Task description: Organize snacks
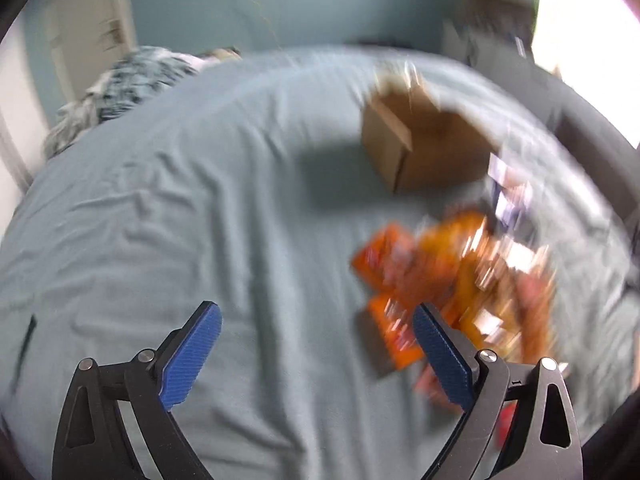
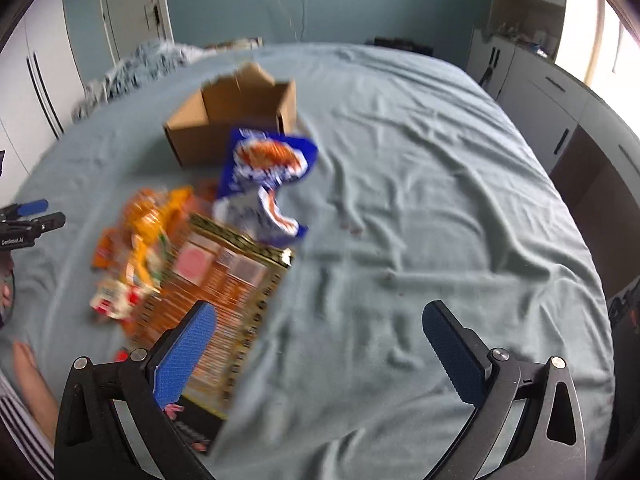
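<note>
ribbed blue tool [image 2: 316,344] pads, wrinkled sheet [image 2: 400,200]

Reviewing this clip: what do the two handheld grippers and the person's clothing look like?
Both the left gripper and right gripper have black, triangular-cutout linkage arms with silver pivot pins and ribbed blue finger pads. In the right wrist view, white lettering marks the left gripper's black body, too small to read. A black-and-white striped sleeve shows at the edge. No cables are visible.

Blue-grey wall [image 2: 360,4], white cabinets [image 2: 532,92] (bright window [image 2: 612,48] beside), rumpled bedsheet [image 2: 420,200].
</note>
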The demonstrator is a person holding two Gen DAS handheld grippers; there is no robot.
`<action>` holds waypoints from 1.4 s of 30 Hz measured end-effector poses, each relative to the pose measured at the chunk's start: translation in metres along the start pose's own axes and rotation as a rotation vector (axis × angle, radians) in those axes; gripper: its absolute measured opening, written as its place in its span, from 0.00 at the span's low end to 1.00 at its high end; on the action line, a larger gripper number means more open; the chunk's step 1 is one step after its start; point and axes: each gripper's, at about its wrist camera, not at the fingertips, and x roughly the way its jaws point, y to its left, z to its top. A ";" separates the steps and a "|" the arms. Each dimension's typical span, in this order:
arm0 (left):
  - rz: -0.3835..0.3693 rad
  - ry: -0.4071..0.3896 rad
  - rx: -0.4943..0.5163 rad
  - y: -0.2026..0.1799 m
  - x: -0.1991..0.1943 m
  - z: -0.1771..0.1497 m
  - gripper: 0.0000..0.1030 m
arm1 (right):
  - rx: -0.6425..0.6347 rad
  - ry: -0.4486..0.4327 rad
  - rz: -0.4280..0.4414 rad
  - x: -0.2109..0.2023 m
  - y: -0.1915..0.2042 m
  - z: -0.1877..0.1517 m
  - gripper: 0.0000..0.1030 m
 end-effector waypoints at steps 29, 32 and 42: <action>-0.032 0.117 0.120 -0.058 -0.025 -0.017 1.00 | 0.011 0.207 0.129 0.017 0.037 -0.025 1.00; -0.123 0.194 0.111 -0.070 -0.007 -0.020 1.00 | 0.021 0.197 0.127 0.018 0.040 -0.022 1.00; -0.139 0.263 0.124 -0.098 0.040 -0.015 1.00 | 0.001 0.171 0.050 0.057 0.056 -0.021 1.00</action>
